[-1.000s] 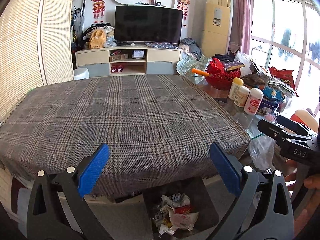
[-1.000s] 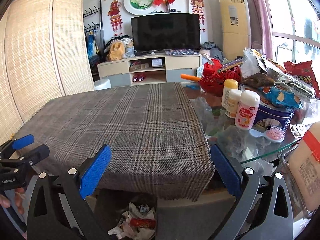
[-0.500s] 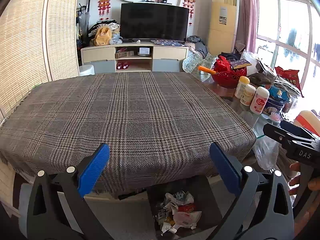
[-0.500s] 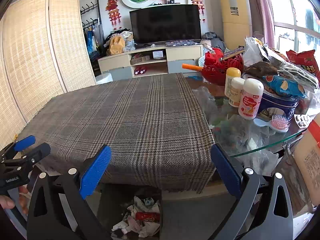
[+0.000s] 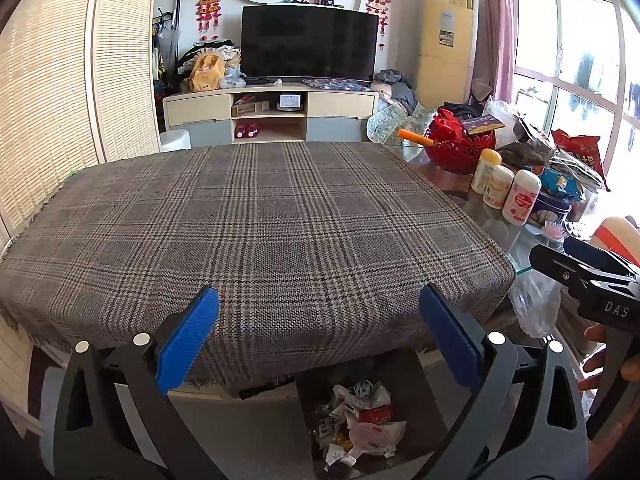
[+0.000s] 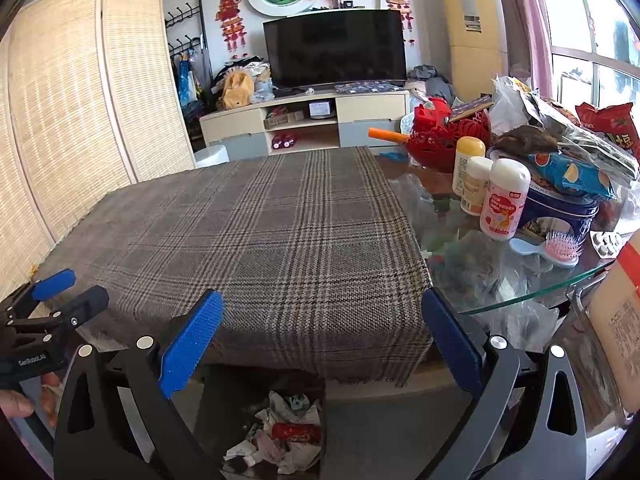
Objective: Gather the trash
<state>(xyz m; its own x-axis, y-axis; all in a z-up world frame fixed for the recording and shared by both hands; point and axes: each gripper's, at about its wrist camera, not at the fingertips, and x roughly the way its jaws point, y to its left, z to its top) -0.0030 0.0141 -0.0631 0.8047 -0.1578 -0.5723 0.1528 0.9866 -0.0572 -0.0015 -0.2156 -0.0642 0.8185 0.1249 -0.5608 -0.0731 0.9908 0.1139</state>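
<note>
The left gripper [image 5: 318,336] hangs over the near edge of the table with its blue, finely ribbed pads spread wide and nothing between them. The right gripper [image 6: 322,340] is held the same way, jaws fully apart and empty, black struts studded with round silver bolts. Each gripper shows in the other's camera: the right one at 3 o'clock of the left wrist view, the left one at 9 o'clock of the right wrist view, with fingertips of a hand [image 6: 16,404] curled below it.

A coarse woven plaid tablecloth [image 5: 256,224] in grey and brown covers most of the table, its frayed fringe hanging over the front. At 6 o'clock, below that fringe, sits a dark square trash bin [image 5: 424,400] holding crumpled white paper and a red wrapper [image 5: 376,414].

At 3 o'clock the bare glass tabletop [image 6: 532,294] carries three smooth cylindrical plastic bottles [image 6: 504,200], a round blue tin [image 6: 560,210], a pink bristled hairbrush [image 6: 560,248], a red openwork basket [image 6: 448,136] and glossy snack bags [image 6: 608,128]. A crinkled clear plastic bag [image 5: 534,304] droops from the glass edge.
</note>
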